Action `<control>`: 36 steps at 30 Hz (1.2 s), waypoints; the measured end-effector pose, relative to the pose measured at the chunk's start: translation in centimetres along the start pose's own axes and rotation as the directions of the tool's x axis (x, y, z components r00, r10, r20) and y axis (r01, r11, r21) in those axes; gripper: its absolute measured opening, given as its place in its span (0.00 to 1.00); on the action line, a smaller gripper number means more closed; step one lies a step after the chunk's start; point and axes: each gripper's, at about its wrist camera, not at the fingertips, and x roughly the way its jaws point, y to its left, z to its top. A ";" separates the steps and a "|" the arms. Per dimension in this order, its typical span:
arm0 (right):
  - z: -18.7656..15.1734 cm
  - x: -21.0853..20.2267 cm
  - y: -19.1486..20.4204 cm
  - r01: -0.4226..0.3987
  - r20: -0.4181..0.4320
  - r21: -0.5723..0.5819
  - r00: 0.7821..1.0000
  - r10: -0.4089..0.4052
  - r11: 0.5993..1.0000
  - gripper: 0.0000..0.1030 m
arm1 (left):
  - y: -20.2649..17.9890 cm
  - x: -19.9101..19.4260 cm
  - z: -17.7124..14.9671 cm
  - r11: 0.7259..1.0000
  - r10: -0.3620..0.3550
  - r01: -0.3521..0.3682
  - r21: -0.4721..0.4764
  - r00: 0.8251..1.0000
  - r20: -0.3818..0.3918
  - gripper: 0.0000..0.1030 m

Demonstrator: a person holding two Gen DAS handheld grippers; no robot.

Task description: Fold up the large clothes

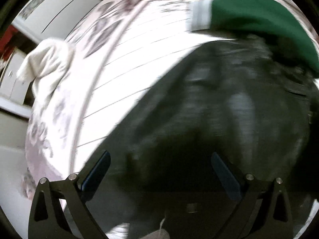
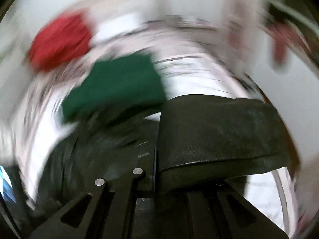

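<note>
Black garment (image 2: pixel 219 131) clamped in right tongs (image 2: pixel 155 159); left tongs (image 1: pixel 159 171) spread above it.

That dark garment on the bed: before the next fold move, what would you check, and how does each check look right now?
1. Right hand-held gripper has a grip: ok. It is shut on a flap of the dark garment.
2. Left hand-held gripper is free to take another edge: ok. Its jaws stand wide apart, nothing between them.
3. Dark garment lies flat: cannot tell, both views are blurred.
4. Fold path is clear: not ok. The green garment overlaps the dark garment's far edge.
5. White cloth is out of the way: ok. It lies apart, at the edge of the bedsheet.
</note>
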 end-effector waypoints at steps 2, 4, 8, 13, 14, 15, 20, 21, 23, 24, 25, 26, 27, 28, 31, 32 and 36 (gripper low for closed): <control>-3.0 2.3 8.3 0.009 -0.051 -0.269 0.998 -0.024 0.963 0.04 | 3.2 1.0 -0.8 0.999 0.025 -0.026 -0.033 0.999 -0.022 1.00; -6.7 4.7 13.6 -0.017 -0.162 -0.469 0.984 -0.067 0.883 0.04 | 6.2 1.6 -2.2 0.997 0.041 -0.044 -0.062 0.998 -0.050 1.00; -9.1 3.8 15.4 -0.133 -0.263 -0.439 0.965 0.014 0.889 0.24 | 10.2 2.3 -4.6 0.993 0.027 -0.039 -0.116 0.994 -0.102 1.00; -7.5 -1.8 10.4 -0.312 -0.292 -0.109 0.918 0.270 0.944 0.59 | 13.1 1.5 -7.2 0.993 0.016 -0.030 -0.118 0.993 -0.114 1.00; -7.1 -2.5 9.6 -0.319 -0.279 -0.054 0.915 0.293 0.946 0.59 | 13.7 1.2 -7.9 0.992 0.014 -0.029 -0.121 0.993 -0.120 1.00; -6.6 -3.0 8.5 -0.322 -0.264 0.023 0.911 0.316 0.946 0.62 | 14.5 1.1 -8.4 0.991 0.014 -0.030 -0.128 0.992 -0.126 1.00; -2.4 1.6 6.1 -0.333 -0.229 0.273 0.889 0.397 0.903 0.65 | 19.0 1.4 -11.7 0.977 0.020 -0.060 -0.204 0.981 -0.192 1.00; -0.9 2.9 6.0 -0.350 -0.244 0.295 0.872 0.424 0.889 0.65 | 20.0 1.8 -12.5 0.973 0.024 -0.071 -0.222 0.977 -0.211 1.00; -0.3 4.8 7.1 -0.404 -0.292 0.378 0.802 0.521 0.833 0.65 | 21.7 2.7 -14.0 0.963 0.027 -0.094 -0.251 0.965 -0.260 1.00; -0.4 4.5 7.0 -0.412 -0.280 0.423 0.787 0.549 0.807 0.63 | 22.5 2.9 -14.7 0.959 0.019 -0.097 -0.268 0.961 -0.277 1.00; -0.6 3.6 6.4 -0.379 -0.255 0.439 0.816 0.518 0.814 0.63 | 23.5 3.1 -15.5 0.952 0.010 -0.099 -0.289 0.955 -0.295 1.00; -0.8 2.8 5.3 -0.343 -0.232 0.452 0.846 0.480 0.823 0.63 | 23.9 3.1 -16.1 0.949 0.006 -0.101 -0.300 0.953 -0.303 1.00; -0.8 2.5 3.5 -0.286 -0.219 0.477 0.877 0.427 0.831 0.64 | 24.5 3.2 -16.7 0.944 -0.004 -0.099 -0.316 0.951 -0.310 1.00; -1.3 2.4 2.0 -0.223 -0.226 0.505 0.898 0.377 0.834 0.70 | 25.1 3.3 -17.4 0.938 -0.018 -0.095 -0.335 0.948 -0.318 1.00; -3.0 5.0 -0.7 -0.140 -0.291 0.579 0.885 0.364 0.803 0.87 | 26.0 3.9 -19.0 0.918 -0.061 -0.082 -0.388 0.938 -0.342 1.00; -3.7 6.2 -0.9 -0.155 -0.301 0.612 0.861 0.411 0.775 0.87 | 26.2 4.3 -19.6 0.909 -0.077 -0.080 -0.410 0.933 -0.353 1.00; -3.3 5.8 4.0 -0.374 -0.269 0.513 0.785 0.558 0.772 0.78 | 26.9 6.0 -21.0 0.870 -0.128 -0.082 -0.487 0.916 -0.381 1.00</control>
